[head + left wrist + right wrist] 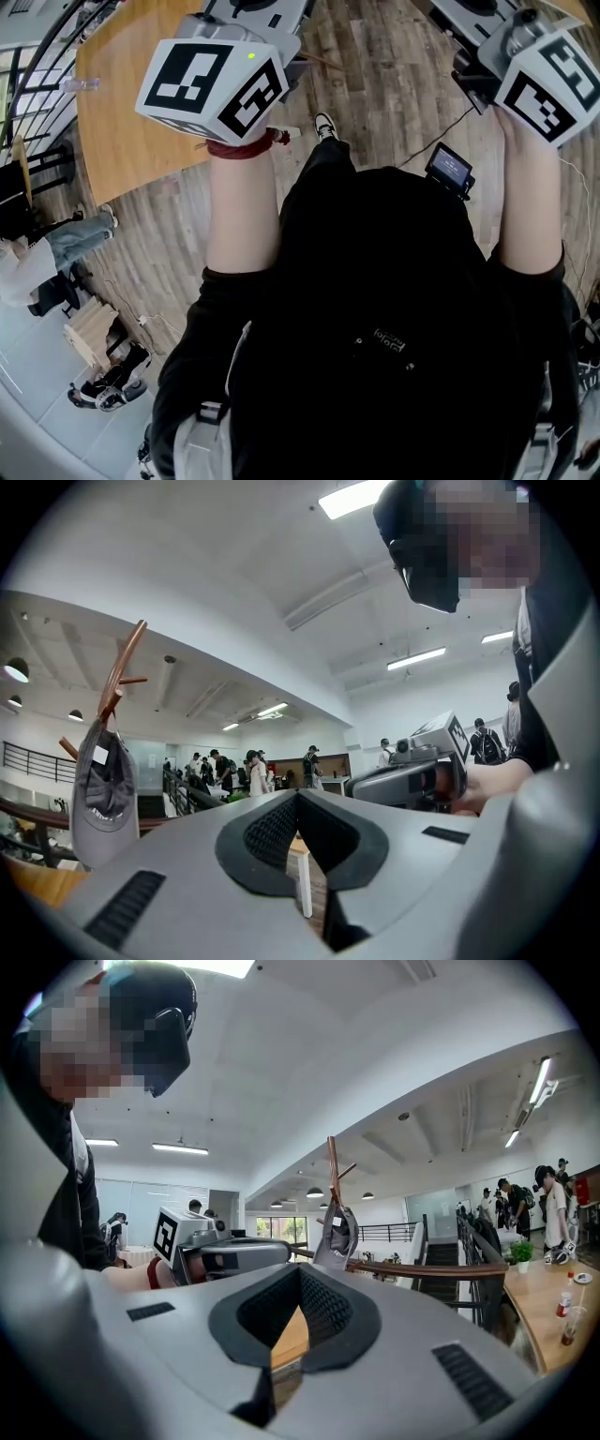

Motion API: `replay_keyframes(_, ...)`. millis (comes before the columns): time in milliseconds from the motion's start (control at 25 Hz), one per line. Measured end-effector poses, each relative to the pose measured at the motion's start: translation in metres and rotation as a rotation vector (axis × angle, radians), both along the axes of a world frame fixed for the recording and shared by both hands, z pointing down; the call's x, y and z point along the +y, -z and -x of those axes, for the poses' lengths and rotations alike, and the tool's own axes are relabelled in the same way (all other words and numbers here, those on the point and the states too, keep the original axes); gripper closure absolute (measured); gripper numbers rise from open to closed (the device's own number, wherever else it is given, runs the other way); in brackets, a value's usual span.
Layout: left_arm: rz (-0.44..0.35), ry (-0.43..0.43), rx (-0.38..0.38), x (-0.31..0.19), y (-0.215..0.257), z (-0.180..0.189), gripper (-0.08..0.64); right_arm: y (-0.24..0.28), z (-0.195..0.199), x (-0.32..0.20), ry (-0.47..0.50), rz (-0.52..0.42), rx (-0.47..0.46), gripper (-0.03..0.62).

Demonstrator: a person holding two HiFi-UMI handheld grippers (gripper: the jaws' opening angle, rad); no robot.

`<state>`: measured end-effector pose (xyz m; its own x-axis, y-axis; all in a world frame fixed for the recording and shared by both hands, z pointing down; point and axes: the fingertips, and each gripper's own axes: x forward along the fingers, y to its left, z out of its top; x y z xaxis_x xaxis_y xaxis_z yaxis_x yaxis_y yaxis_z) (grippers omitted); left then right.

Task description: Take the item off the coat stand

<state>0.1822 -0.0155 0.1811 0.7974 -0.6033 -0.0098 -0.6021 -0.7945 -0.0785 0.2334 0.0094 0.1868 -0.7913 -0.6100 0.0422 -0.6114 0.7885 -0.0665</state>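
A grey cap (101, 794) hangs on a wooden coat stand (122, 672) at the left of the left gripper view. The right gripper view shows the same cap (337, 1237) on the stand (333, 1168) straight ahead, some way off. My left gripper (298, 797) is shut with nothing between its pads. My right gripper (301, 1275) is also shut and holds nothing. In the head view only the marker cubes of the left gripper (220, 80) and right gripper show, both raised in front of my chest; the jaws are cut off at the top edge.
A wooden table (141, 112) with a bottle (80, 84) lies below left. A small screen device (450, 167) sits on the plank floor. A railing (422, 1267) and another table (548, 1302) are at the right; people stand in the background (253, 766).
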Motion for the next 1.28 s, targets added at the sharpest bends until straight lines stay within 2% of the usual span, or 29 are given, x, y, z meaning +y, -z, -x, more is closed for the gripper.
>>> replay_keyframes(240, 0.026, 0.066, 0.026, -0.086, -0.013, 0.068, 0.555, -0.017, 0.059, -0.086, 0.052, 0.035, 0.022, 0.577)
replay_keyframes(440, 0.045, 0.1, 0.033, -0.128, -0.018, 0.096, 0.555, -0.017, 0.083, -0.125, 0.077, 0.046, 0.028, 0.577)
replay_keyframes(800, 0.023, 0.085, 0.024, -0.188, -0.001, 0.14, 0.555, -0.003, 0.129, -0.185, 0.088, 0.047, 0.057, 0.577)
replay_keyframes(1080, 0.031, 0.063, 0.054, -0.224, -0.004, 0.162, 0.555, 0.0, 0.154, -0.217, 0.07, 0.05, 0.078, 0.577)
replay_keyframes(1280, 0.055, 0.007, 0.046, -0.249, -0.014, 0.175, 0.555, -0.006, 0.181, -0.246, 0.068, 0.066, 0.103, 0.577)
